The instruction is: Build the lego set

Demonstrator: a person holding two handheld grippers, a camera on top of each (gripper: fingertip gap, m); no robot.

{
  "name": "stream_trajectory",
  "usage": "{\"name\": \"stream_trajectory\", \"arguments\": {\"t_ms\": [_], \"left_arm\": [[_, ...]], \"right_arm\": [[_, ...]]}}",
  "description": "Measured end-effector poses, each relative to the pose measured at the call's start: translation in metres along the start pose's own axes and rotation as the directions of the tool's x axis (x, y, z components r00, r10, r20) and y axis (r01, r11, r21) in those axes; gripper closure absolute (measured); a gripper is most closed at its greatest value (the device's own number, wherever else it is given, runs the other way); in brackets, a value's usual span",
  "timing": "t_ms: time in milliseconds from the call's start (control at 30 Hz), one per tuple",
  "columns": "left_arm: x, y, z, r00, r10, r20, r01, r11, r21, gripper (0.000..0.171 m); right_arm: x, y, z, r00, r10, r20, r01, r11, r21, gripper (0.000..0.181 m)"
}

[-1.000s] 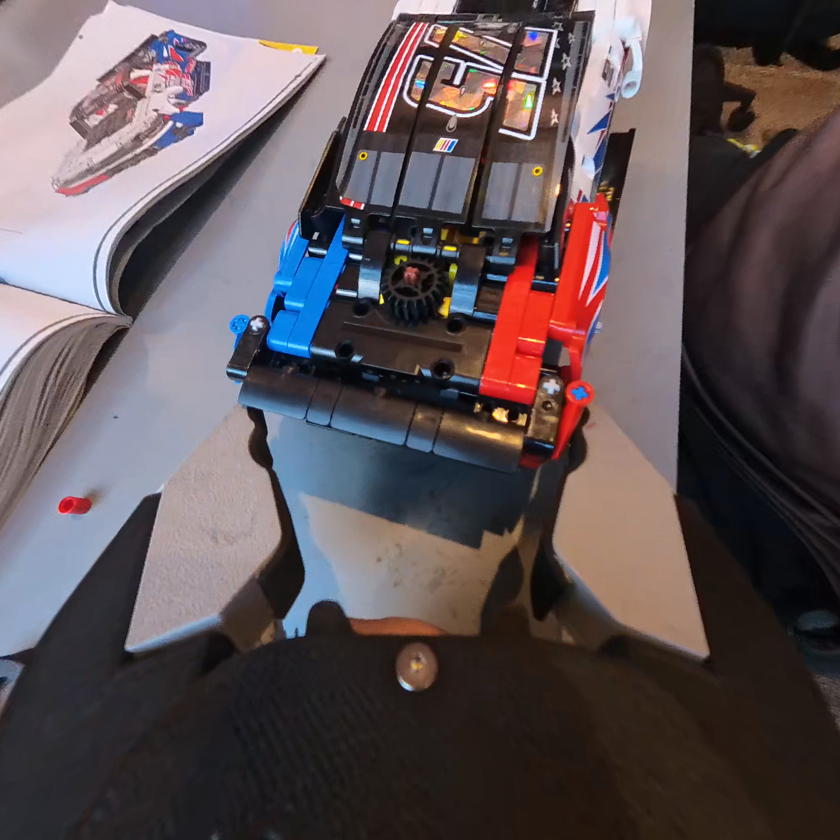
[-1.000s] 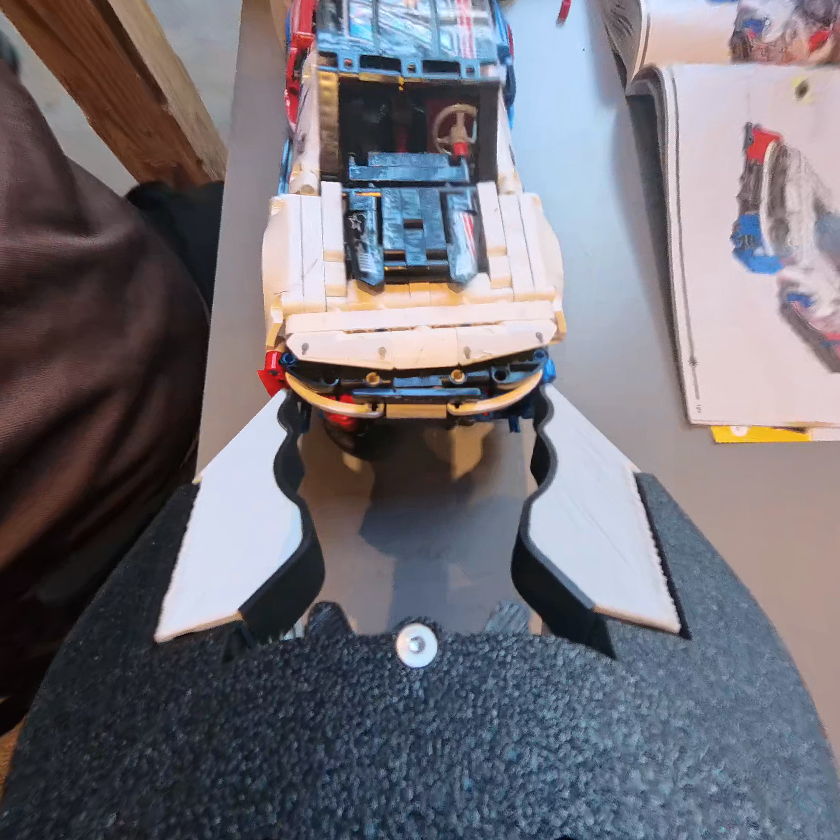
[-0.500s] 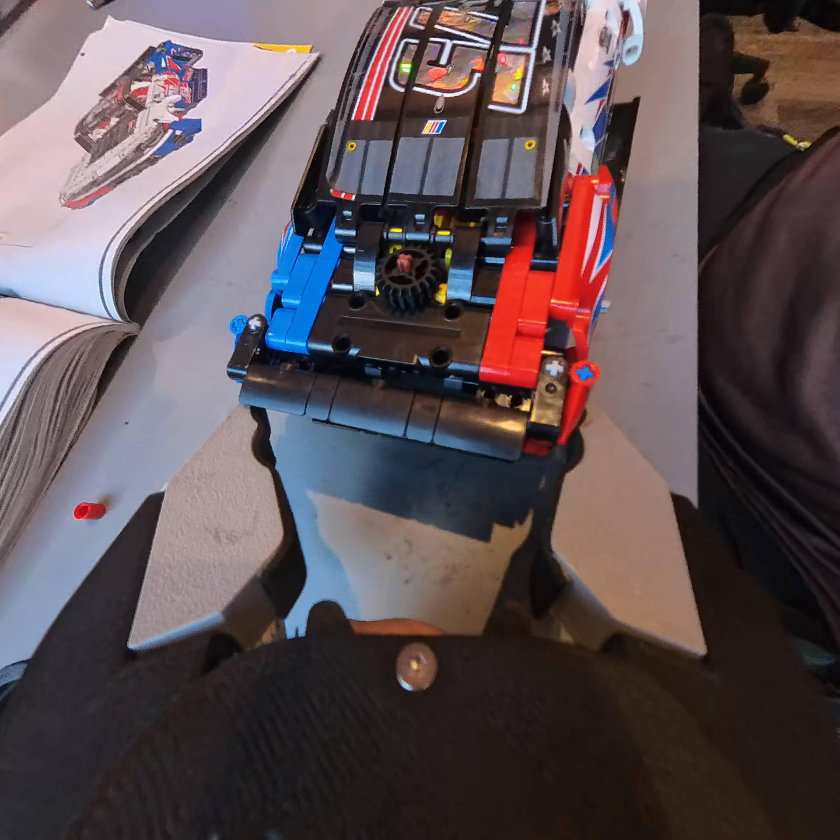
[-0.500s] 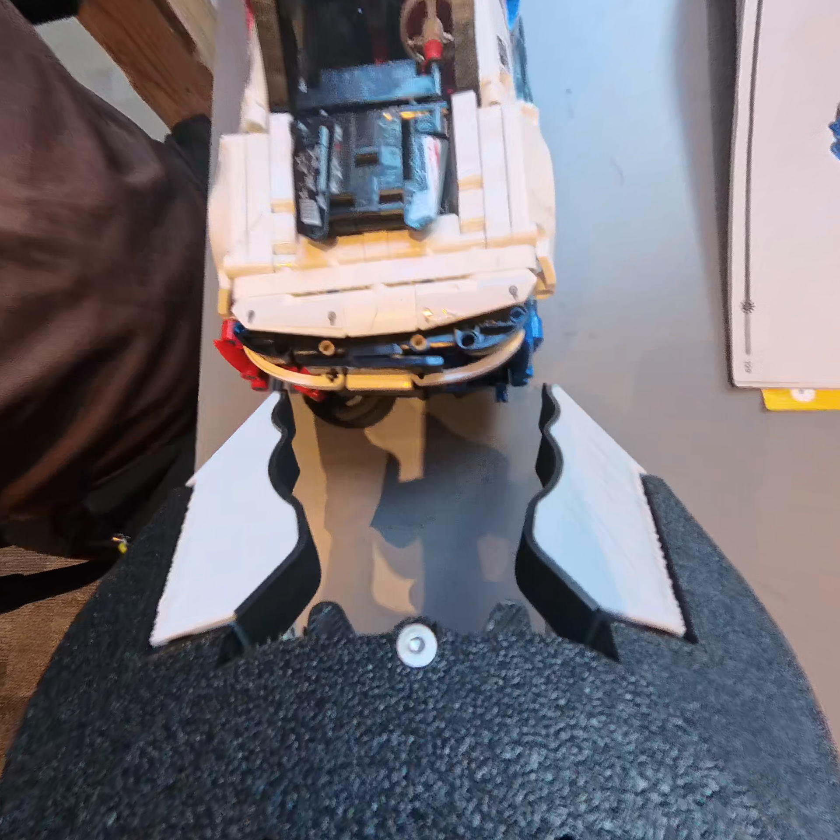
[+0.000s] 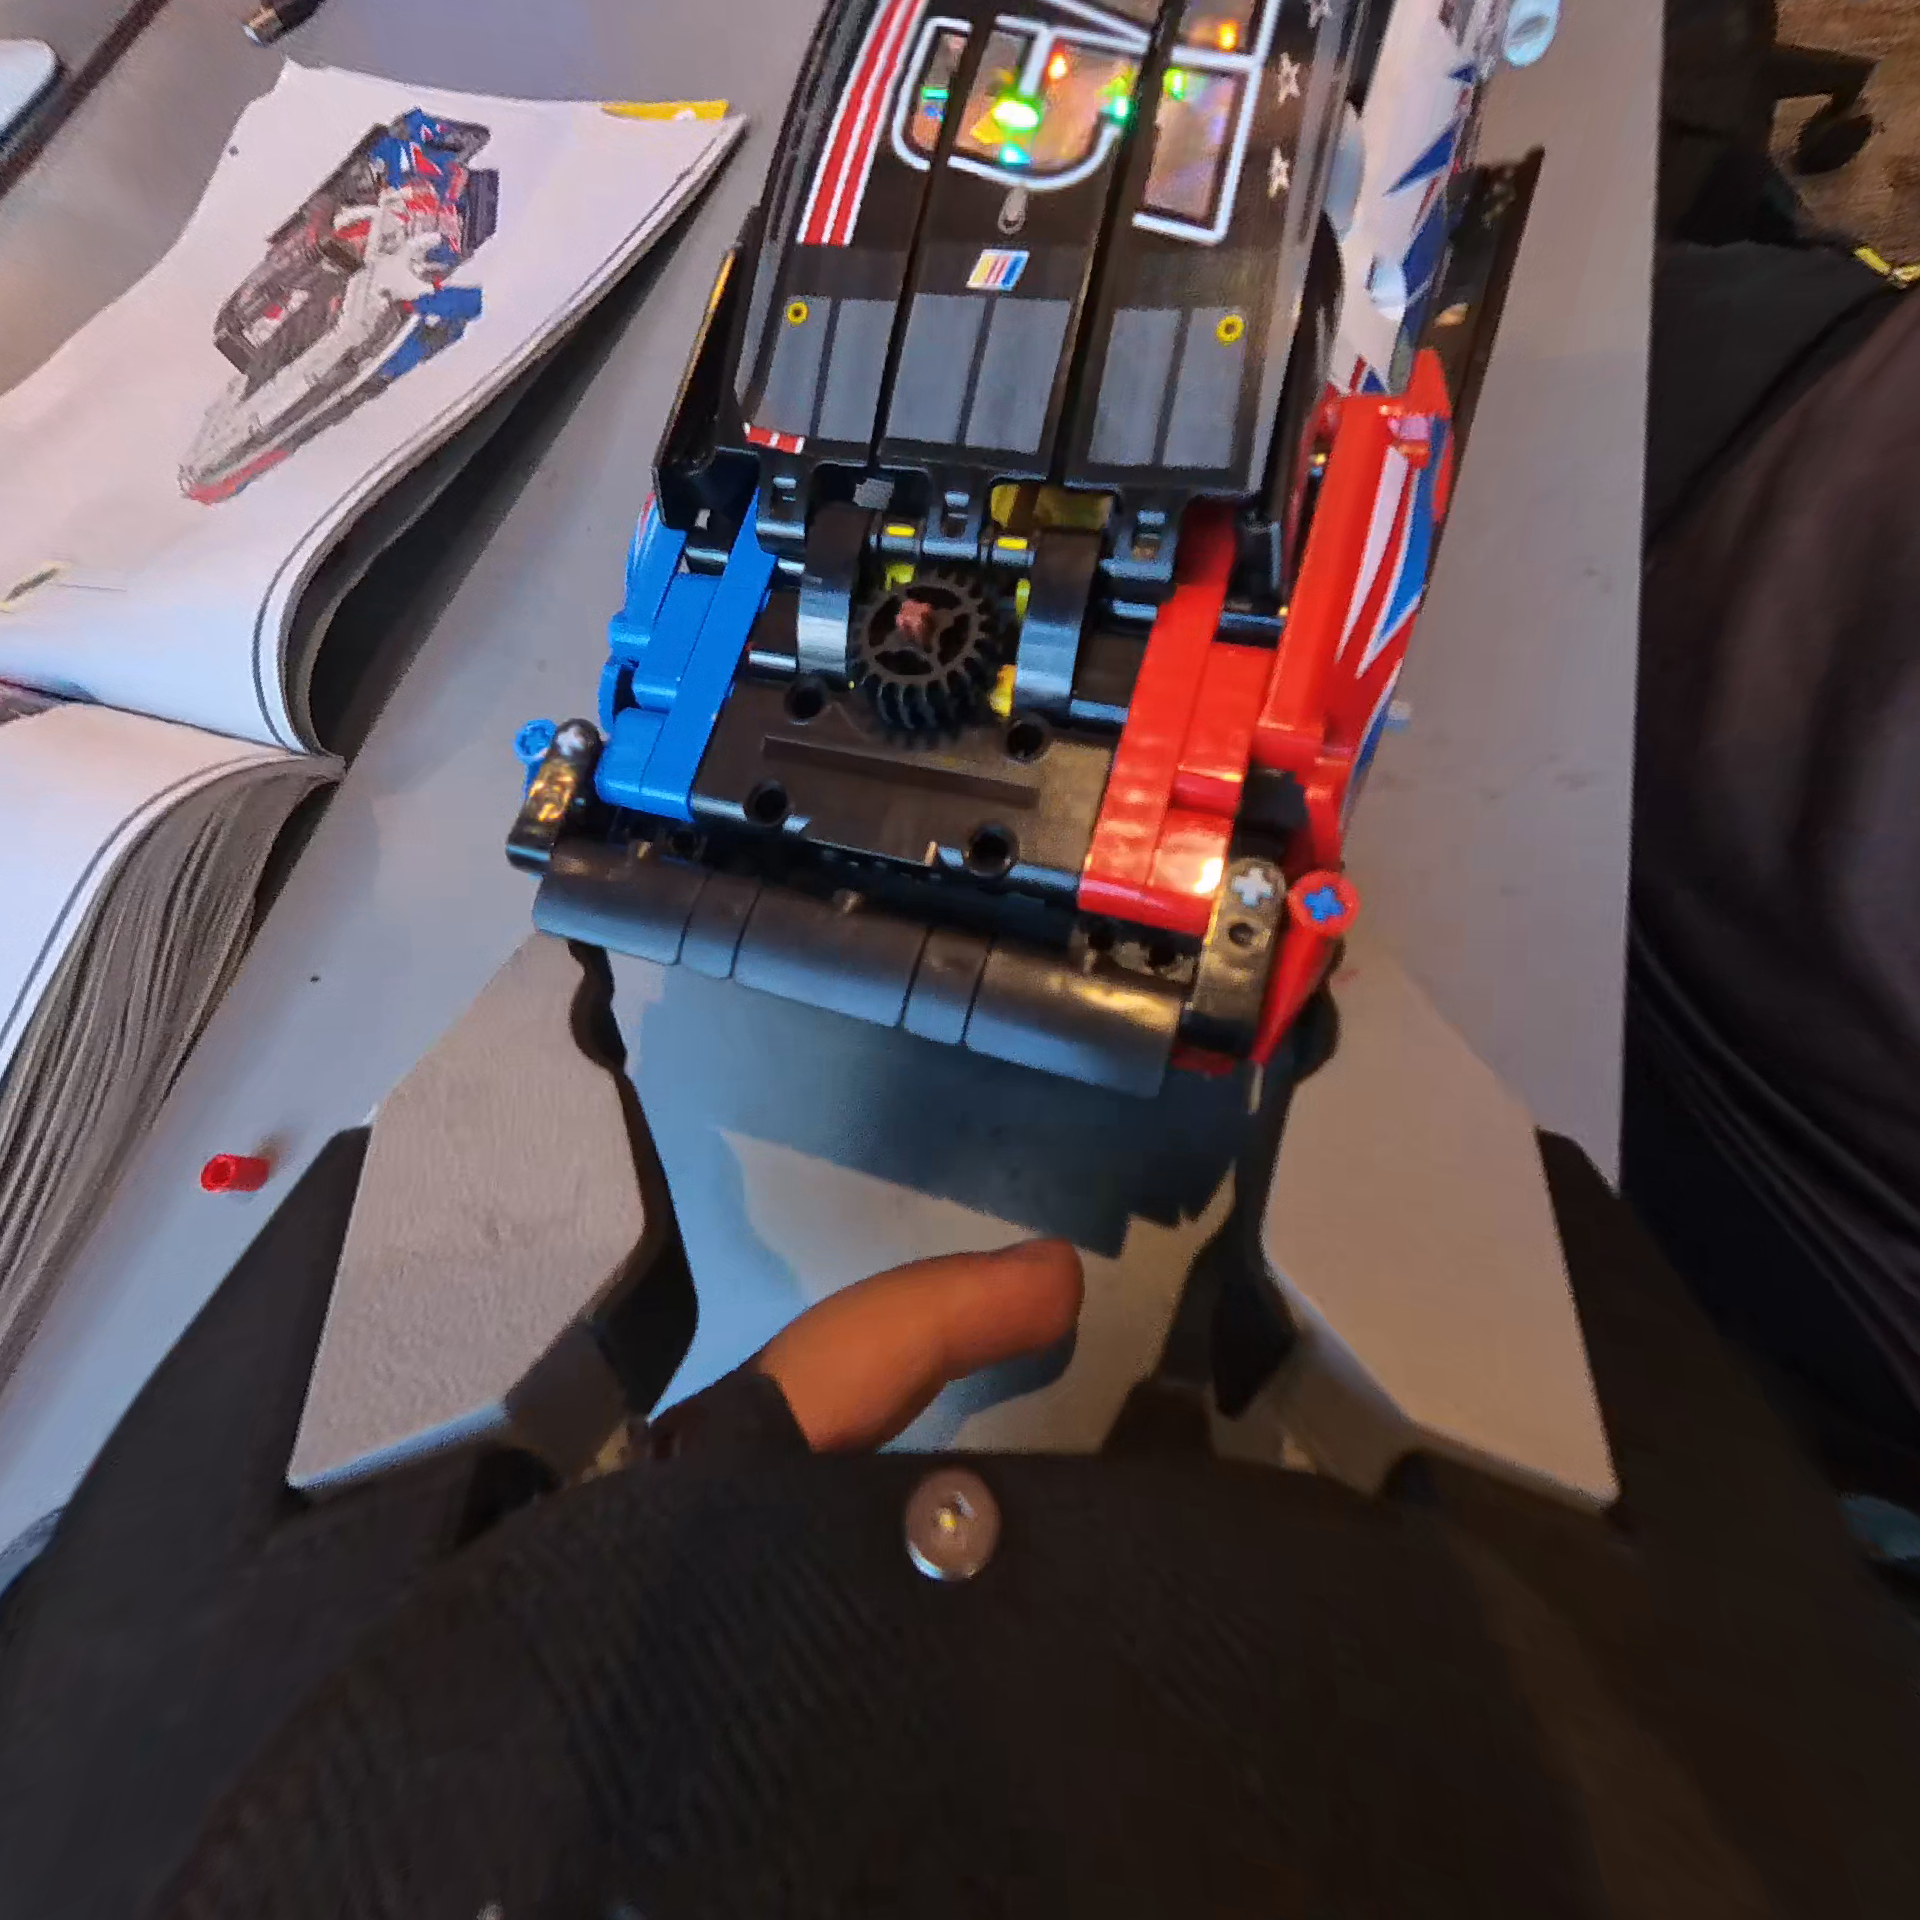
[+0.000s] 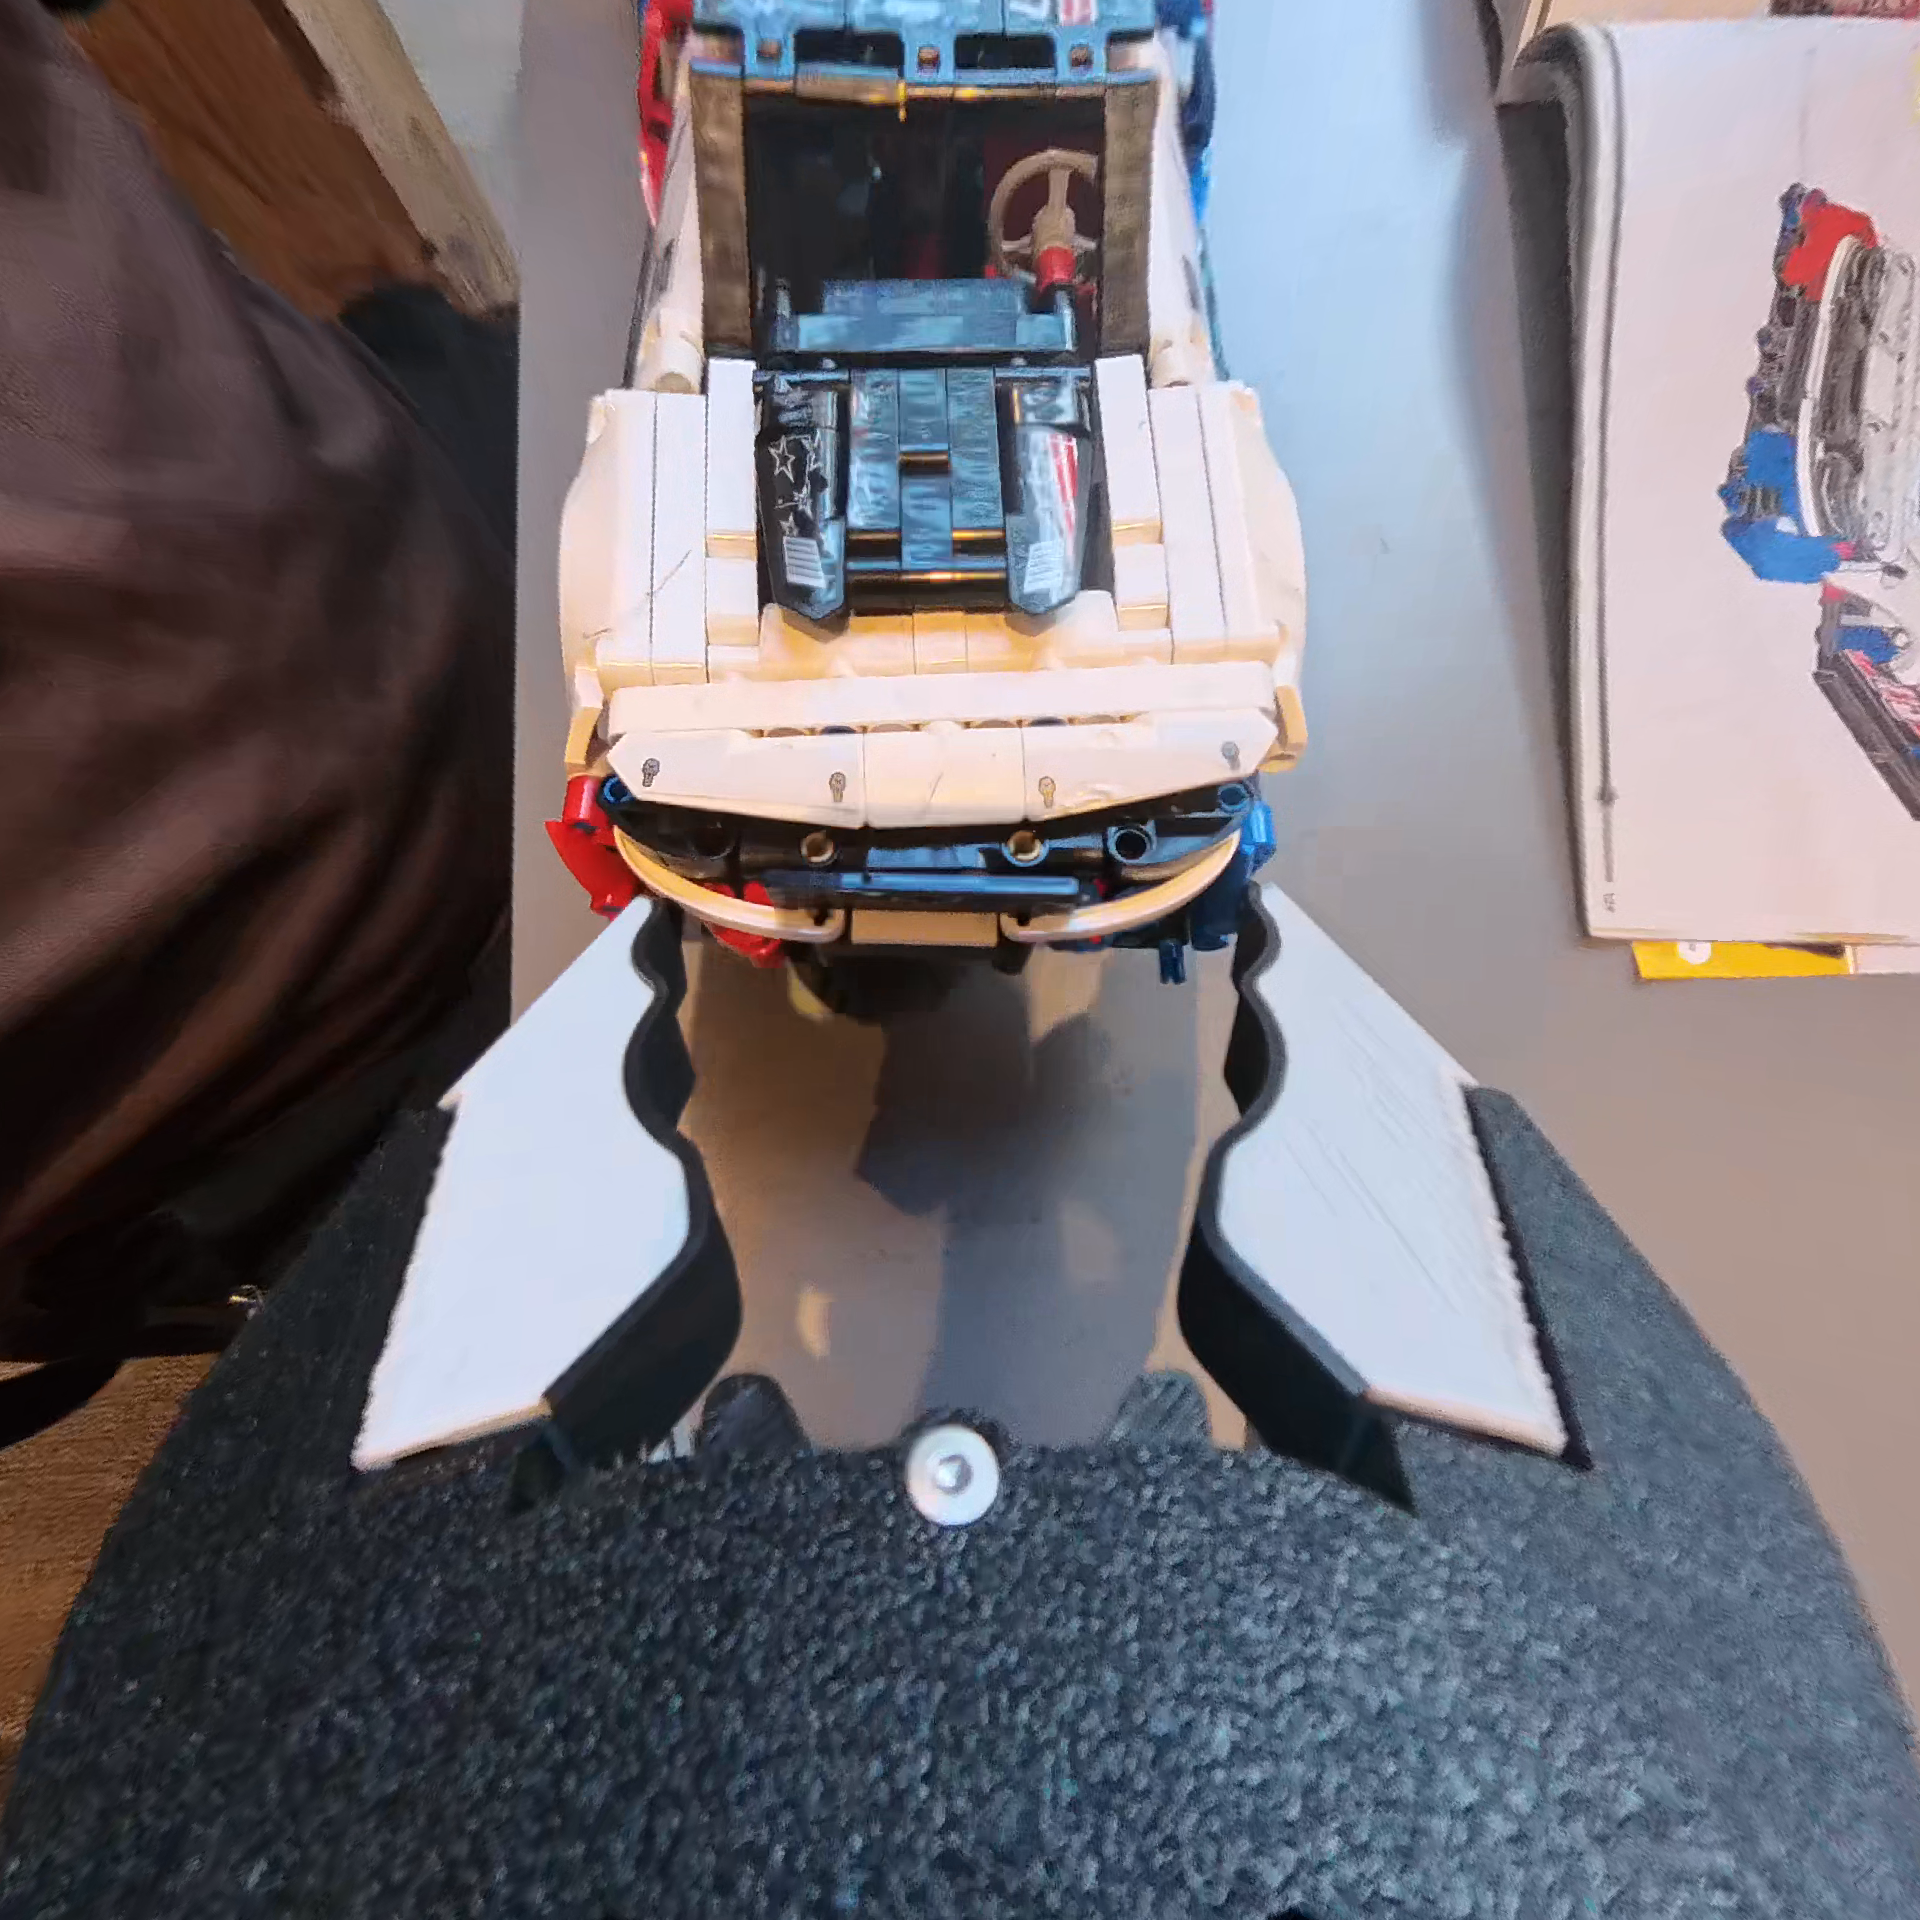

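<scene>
Item: toy car [image 5: 966, 582], near-complete build, lying lengthwise on the grey bench [image 5: 436, 935] close to its edge beside the person's dark clothing.

Change noted: a bare fingertip [image 5: 935, 1320] is now showing between the fingers of the left tool [image 5: 951, 1039], where half a second ago only bench surface was visible. The car is sitting slightly nearer this tool's camera than before. In the right wrist view the car is again showing its cabin and steering wheel [image 6: 1049, 213], after being closer in the previous frame. Judgement: both tools are adjusting their hold on the car ends rather than adding a piece; no loose part is being carried.

Left tool: jaws spread wide, tips bracketing the car's black rear bumper [image 5: 862, 956], contact uncertain. Pointing along the car from the rear, angled downward.

Right tool [image 6: 951, 925]: jaws spread wide, tips just beside the car's front corners, below its white nose [image 6: 935, 758]. Pointing along the car from the front.

Also present: open instruction booklet [image 5: 260, 343] to the side of the car; small red peg [image 5: 234, 1172] loose on the bench, near the booklet and apart from the car.
</scene>
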State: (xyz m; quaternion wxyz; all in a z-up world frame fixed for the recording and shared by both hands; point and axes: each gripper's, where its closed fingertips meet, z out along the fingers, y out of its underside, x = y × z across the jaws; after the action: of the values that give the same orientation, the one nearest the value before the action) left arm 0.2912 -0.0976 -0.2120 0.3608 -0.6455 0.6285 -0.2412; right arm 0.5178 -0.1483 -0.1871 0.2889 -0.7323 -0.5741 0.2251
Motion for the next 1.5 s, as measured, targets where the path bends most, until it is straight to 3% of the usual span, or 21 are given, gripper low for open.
{"name": "stream_trajectory", "arguments": {"t_ms": [367, 533, 667, 733, 867, 1000, 1100, 1200, 1433, 1500], "left_arm": [[0.001, -0.008, 0.002, 0.999, 0.003, 0.043, -0.004, 1.0, 0.031, 0.042], [-0.001, -0.006, -0.008, 0.998, -0.053, 0.021, 0.052, 0.997, 0.06, 0.05], [0.002, -0.006, -0.016, 0.994, -0.092, -0.058, 0.097, 0.991, 0.09, 0.067], [0.0, -0.001, -0.012, 0.994, -0.084, -0.066, 0.087, 0.995, 0.044, 0.064], [-0.01, 0.013, -0.016, 0.992, -0.097, -0.086, 0.097, 0.995, -0.006, 0.05], [-0.024, 0.025, -0.016, 0.976, -0.131, -0.173, 0.118, 0.99, -0.082, 0.038], [-0.022, 0.022, -0.004, 0.954, -0.124, -0.272, 0.092, 0.987, -0.129, 0.03], [-0.013, 0.023, 0.004, 0.95, -0.038, -0.311, -0.01, 0.988, -0.152, 0.035], [0.002, 0.018, -0.006, 0.942, -0.001, -0.335, -0.039, 0.993, -0.114, 0.072], [0.006, 0.014, -0.009, 0.945, 0.023, -0.325, -0.057, 0.994, -0.096, 0.074]], "right_arm": [[-0.003, 0.014, -0.005, 0.996, 0.055, -0.067, -0.05, 0.997, 0.065, 0.083], [-0.005, 0.022, -0.013, 0.991, 0.126, -0.041, -0.12, 0.985, 0.121, 0.083], [-0.009, 0.022, -0.003, 0.99, 0.139, -0.015, -0.136, 0.98, 0.144, 0.085], [-0.005, 0.022, -0.001, 0.989, 0.141, -0.035, -0.135, 0.98, 0.146, 0.084], [-0.003, 0.024, -0.003, 0.98, 0.192, 0.044, -0.197, 0.967, 0.16, 0.08], [0.0, 0.013, -0.004, 0.961, 0.237, 0.146, -0.261, 0.948, 0.18, 0.072], [0.0, 0.011, 0.006, 0.965, 0.212, 0.155, -0.234, 0.962, 0.139, 0.071], [-0.005, 0.017, 0.013, 0.968, 0.197, 0.155, -0.214, 0.971, 0.103, 0.067], [-0.004, 0.016, 0.014, 0.976, 0.168, 0.136, -0.188, 0.97, 0.151, 0.074], [-0.003, 0.015, 0.012, 0.974, 0.169, 0.152, -0.195, 0.964, 0.182, 0.075]]}}
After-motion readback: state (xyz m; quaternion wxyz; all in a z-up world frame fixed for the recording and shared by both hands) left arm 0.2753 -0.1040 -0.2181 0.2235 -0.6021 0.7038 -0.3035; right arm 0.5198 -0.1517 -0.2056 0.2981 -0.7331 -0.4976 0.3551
